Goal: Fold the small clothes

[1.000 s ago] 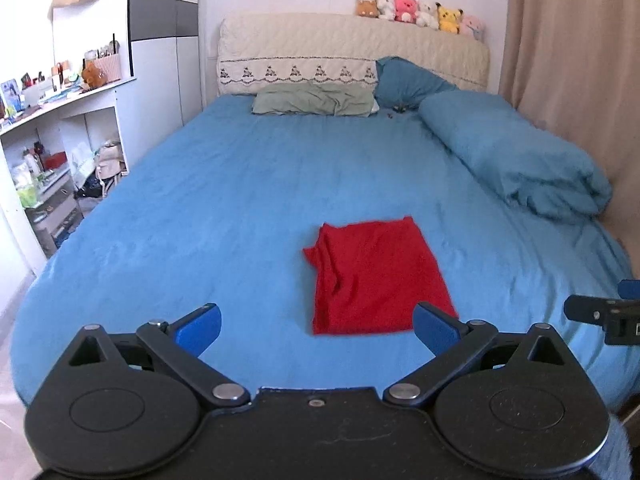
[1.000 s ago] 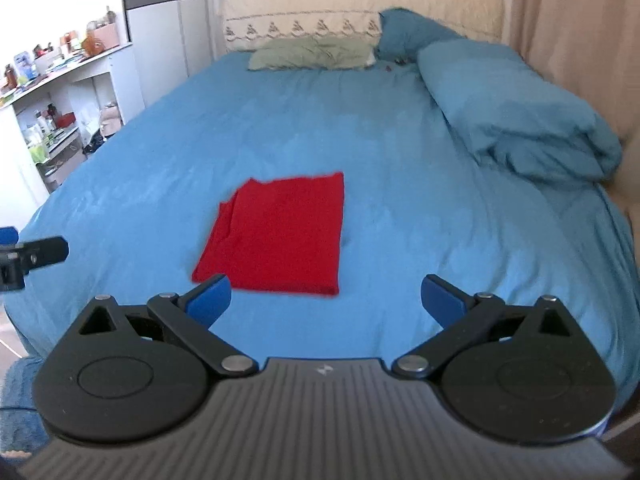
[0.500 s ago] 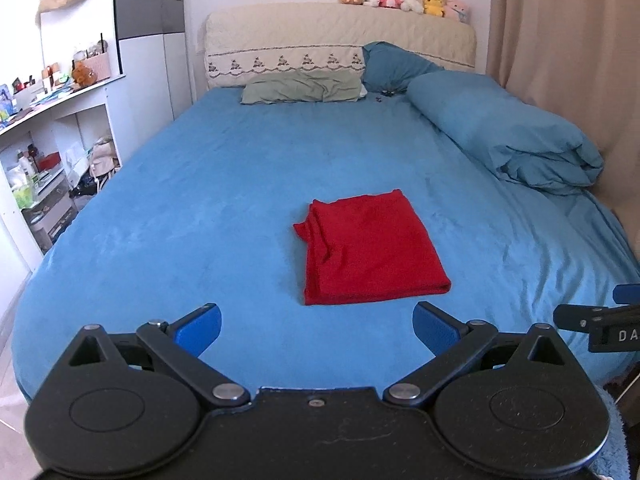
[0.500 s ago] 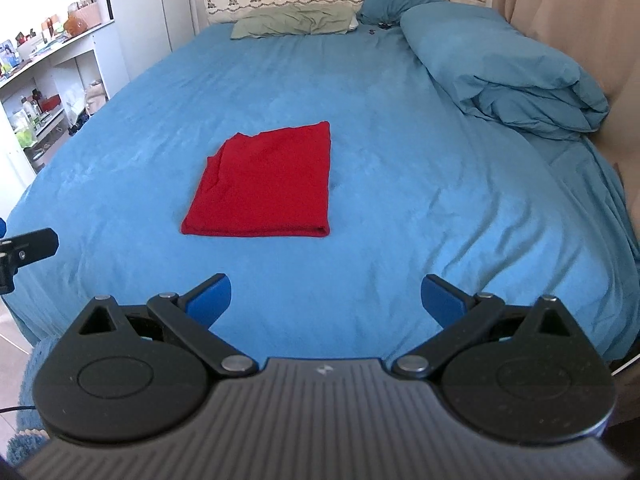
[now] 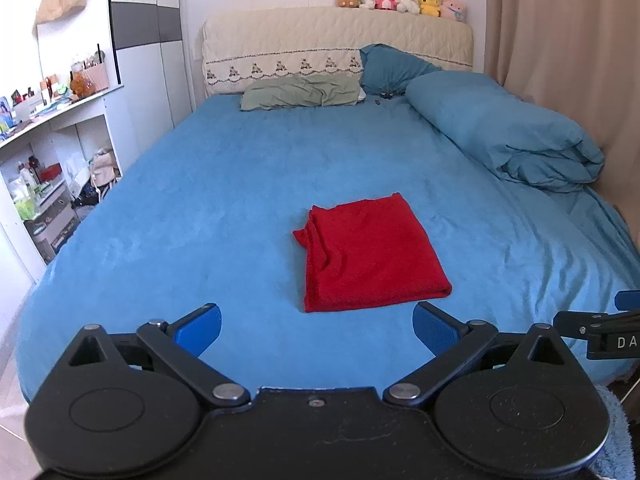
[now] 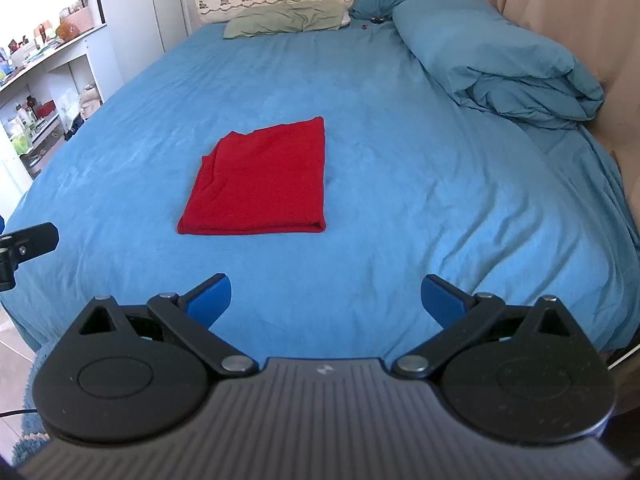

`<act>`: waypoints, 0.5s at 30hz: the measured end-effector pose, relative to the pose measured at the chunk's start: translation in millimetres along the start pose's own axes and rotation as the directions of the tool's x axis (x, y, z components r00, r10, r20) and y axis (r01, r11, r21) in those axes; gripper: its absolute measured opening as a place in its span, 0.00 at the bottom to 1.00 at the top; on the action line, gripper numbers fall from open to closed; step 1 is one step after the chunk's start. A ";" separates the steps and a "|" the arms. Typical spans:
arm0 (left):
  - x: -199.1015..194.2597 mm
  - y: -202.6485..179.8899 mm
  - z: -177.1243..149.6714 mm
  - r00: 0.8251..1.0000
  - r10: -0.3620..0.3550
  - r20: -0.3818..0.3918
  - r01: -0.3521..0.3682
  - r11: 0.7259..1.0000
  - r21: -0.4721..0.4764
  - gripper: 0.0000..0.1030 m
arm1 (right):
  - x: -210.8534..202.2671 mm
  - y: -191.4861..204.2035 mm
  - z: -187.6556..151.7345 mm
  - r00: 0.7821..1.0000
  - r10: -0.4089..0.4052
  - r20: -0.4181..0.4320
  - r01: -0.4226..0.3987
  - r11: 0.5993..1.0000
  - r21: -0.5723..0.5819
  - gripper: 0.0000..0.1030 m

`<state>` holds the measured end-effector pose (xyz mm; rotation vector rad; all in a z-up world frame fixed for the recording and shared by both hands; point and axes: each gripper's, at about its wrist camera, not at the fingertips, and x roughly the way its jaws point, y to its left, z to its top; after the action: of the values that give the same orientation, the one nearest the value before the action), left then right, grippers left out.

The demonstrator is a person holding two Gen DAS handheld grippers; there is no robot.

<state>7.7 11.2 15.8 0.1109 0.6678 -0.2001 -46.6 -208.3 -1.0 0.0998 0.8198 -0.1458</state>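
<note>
Ahead of both tongs, on the blue bed sheet (image 5: 200,216), lies the folded red garment (image 5: 372,252), touching neither. The left gripper (image 5: 316,322) and right gripper (image 6: 324,298) hang spread wide, empty. It looks light, limp, and slip-prone; pinch its near folded edge. No containers are within reach.

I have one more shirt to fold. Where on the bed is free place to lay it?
Bare sheet lies left of the red cloth, and between it and the green pillow. The right side is crowded by the rolled duvet.
</note>
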 end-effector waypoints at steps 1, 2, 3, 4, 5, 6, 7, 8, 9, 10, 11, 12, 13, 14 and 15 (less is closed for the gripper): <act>-0.5 -0.4 0.2 1.000 0.003 0.003 -0.003 1.000 0.003 1.00 | 0.3 -0.8 0.2 1.000 0.000 0.000 0.000 1.000 0.002 1.00; -1.3 -1.4 -0.5 1.000 0.005 0.006 -0.005 1.000 0.006 1.00 | -0.1 -1.0 0.0 1.000 0.000 0.001 0.000 1.000 0.002 1.00; -1.9 -1.9 -0.5 1.000 0.007 0.008 -0.007 1.000 0.007 1.00 | -0.4 -1.1 0.2 1.000 0.000 0.002 0.000 1.000 0.003 1.00; -2.4 -1.9 -0.3 1.000 0.007 0.010 -0.008 1.000 0.008 1.00 | -0.4 -1.5 0.0 1.000 -0.001 0.002 0.001 1.000 0.004 1.00; -3.0 -2.0 -0.2 1.000 0.007 0.011 -0.007 1.000 0.008 1.00 | -0.7 -1.7 0.0 1.000 -0.001 0.003 0.001 1.000 0.005 1.00; -3.6 -2.2 0.2 1.000 0.006 0.012 -0.006 1.000 0.009 1.00 | -1.1 -2.1 0.1 1.000 -0.002 0.005 0.002 1.000 0.006 1.00; -4.1 -2.3 0.3 1.000 0.005 0.013 -0.005 1.000 0.009 1.00 | -1.5 -2.9 0.0 1.000 -0.004 0.006 0.004 1.000 0.007 1.00; -4.9 -2.7 0.3 1.000 0.005 0.015 -0.005 1.000 0.010 1.00 | -1.7 -3.1 0.3 1.000 -0.005 0.007 0.005 1.000 0.007 1.00; -5.3 -2.7 1.0 1.000 0.004 0.017 -0.004 1.000 0.011 1.00 | -2.1 -3.2 0.2 1.000 -0.007 0.008 0.007 1.000 0.008 1.00; -6.0 -3.1 1.0 1.000 0.004 0.019 -0.004 1.000 0.013 1.00 | -2.6 -3.7 -0.3 1.000 -0.007 0.009 0.007 1.000 0.008 1.00; -6.8 -2.7 0.9 1.000 0.004 0.021 -0.004 1.000 0.013 1.00 | -3.0 -3.7 -0.5 1.000 -0.008 0.010 0.008 1.000 0.010 1.00; -7.4 -2.8 1.3 1.000 0.004 0.023 -0.004 1.000 0.013 1.00 | -3.6 -3.7 -0.8 1.000 -0.008 0.011 0.008 1.000 0.011 1.00; -7.9 -2.9 1.4 1.000 0.003 0.025 -0.003 1.000 0.013 1.00 | -4.0 -3.4 -1.1 1.000 -0.008 0.012 0.008 1.000 0.011 1.00; -8.0 -2.9 2.8 1.000 0.002 0.025 -0.002 1.000 0.013 1.00 | -4.0 -3.5 -1.1 1.000 -0.009 0.012 0.009 1.000 0.011 1.00; -8.2 -3.2 3.3 1.000 0.003 0.026 -0.003 1.000 0.013 1.00 | -4.5 -3.7 -1.3 1.000 -0.010 0.015 0.010 1.000 0.011 1.00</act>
<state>2.7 8.7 23.4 0.1214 0.6407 -0.2027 -51.2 -211.4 1.3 0.1049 0.8051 -0.1600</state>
